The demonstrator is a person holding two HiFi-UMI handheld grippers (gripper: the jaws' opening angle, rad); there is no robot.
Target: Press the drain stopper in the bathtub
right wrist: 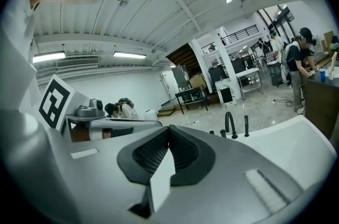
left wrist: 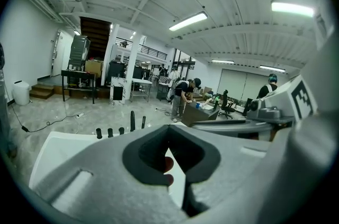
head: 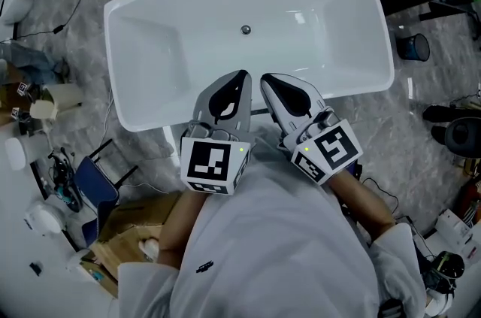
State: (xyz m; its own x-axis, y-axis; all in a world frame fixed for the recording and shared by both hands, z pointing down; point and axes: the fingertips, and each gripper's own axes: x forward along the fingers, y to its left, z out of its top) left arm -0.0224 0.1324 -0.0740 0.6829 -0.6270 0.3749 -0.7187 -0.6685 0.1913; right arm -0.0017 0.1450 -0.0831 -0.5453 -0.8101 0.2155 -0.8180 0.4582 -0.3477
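Both left tool [head: 241, 74] and right tool [head: 264, 77] are clenched, empty, at the 6 o'clock rim of white bathtub [head: 379, 31]; best to press round metal drain stopper [head: 246, 29] squarely.

No text, label, brand or number can be read anywhere.

From the head: looking steeply down, close over the left gripper [head: 240, 76] and right gripper [head: 265, 78], with the whole tub [head: 150, 46] beyond. From each gripper: riding low behind its jaws, facing nearly level across the tub toward the taps [left wrist: 121, 130] and hall. Shared by all three: tub rim, taps.
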